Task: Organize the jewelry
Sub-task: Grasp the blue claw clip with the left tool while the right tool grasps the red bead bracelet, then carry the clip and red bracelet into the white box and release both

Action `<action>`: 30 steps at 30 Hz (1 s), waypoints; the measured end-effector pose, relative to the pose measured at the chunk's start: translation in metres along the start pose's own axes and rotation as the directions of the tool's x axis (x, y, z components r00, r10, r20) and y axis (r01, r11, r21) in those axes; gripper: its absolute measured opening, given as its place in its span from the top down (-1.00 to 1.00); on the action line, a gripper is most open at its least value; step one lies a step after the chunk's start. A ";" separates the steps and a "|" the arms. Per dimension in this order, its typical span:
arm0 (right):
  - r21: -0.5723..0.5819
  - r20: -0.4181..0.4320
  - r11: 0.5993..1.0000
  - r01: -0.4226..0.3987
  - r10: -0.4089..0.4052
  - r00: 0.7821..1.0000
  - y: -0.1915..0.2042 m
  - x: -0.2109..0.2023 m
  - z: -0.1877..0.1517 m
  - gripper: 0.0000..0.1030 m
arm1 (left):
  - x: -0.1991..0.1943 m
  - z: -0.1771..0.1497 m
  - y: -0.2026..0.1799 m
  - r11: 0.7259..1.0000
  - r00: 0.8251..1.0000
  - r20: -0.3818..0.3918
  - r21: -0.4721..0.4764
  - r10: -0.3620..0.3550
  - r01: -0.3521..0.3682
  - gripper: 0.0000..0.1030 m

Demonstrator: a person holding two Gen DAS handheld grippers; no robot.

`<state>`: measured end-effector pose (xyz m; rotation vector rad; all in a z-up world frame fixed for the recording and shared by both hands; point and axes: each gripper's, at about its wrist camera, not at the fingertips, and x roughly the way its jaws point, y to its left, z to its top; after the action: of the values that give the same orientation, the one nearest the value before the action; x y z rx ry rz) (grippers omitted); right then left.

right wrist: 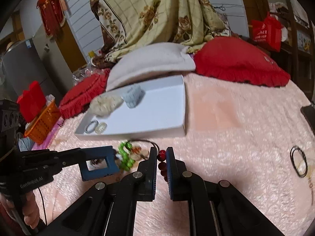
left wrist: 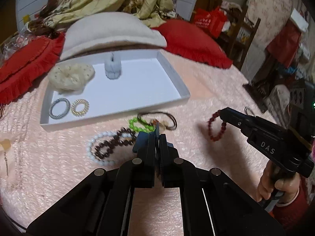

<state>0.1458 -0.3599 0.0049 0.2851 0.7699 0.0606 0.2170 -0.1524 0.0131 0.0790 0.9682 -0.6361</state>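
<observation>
A white tray [left wrist: 183,87] on the pink blanket holds a cream scrunchie [left wrist: 70,75], a grey scrunchie [left wrist: 112,67], a grey coil ring [left wrist: 59,108] and a gold coil ring [left wrist: 80,108]. In front of it lie a white bead bracelet [left wrist: 92,147], a dark brown bead bracelet [left wrist: 114,144], a green bead bracelet [left wrist: 135,124] and a brown cord necklace [left wrist: 157,119]. My left gripper [left wrist: 158,135] is shut above this pile, holding nothing that I can see. My right gripper [right wrist: 161,155] is shut on a red bead bracelet [left wrist: 216,126], lifted off the blanket; the tray also shows in the right wrist view [right wrist: 157,106].
Red pillows [left wrist: 193,41] and a white pillow [left wrist: 112,31] lie behind the tray. A black hair tie [right wrist: 299,162] lies on the blanket at the right. An orange basket [right wrist: 42,125] stands beside the bed at the left.
</observation>
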 end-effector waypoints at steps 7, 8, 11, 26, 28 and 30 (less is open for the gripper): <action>-0.006 0.034 0.999 -0.032 0.033 0.999 0.012 0.002 0.050 0.83 | -0.014 0.044 0.033 0.997 0.999 0.047 -0.080 0.009 -0.006 0.95; -0.012 0.032 0.999 -0.032 0.033 0.999 0.015 0.006 0.059 0.83 | -0.011 0.055 0.039 0.996 0.998 0.051 -0.084 0.027 -0.022 0.95; -0.039 0.013 0.999 -0.009 0.010 1.000 0.025 0.030 0.085 0.83 | 0.002 0.081 0.050 0.994 0.995 0.048 -0.073 0.084 -0.080 0.95; 0.005 -0.113 0.991 0.136 -0.134 0.985 -0.002 0.177 0.150 0.83 | 0.120 0.165 0.066 0.992 0.999 0.012 -0.121 0.042 -0.040 0.95; 0.034 -0.140 0.990 0.137 -0.131 0.981 -0.015 0.187 0.146 0.83 | 0.136 0.165 0.069 0.991 0.999 -0.009 -0.128 0.041 -0.042 0.95; 0.070 -0.152 0.990 0.126 -0.114 0.982 -0.026 0.191 0.142 0.83 | 0.145 0.163 0.069 0.990 0.999 -0.003 -0.128 0.053 -0.053 0.95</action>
<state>0.3803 -0.3876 -0.0341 0.3111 0.9365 -0.0640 0.4330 -0.2192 -0.0215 -0.0087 1.0016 -0.5238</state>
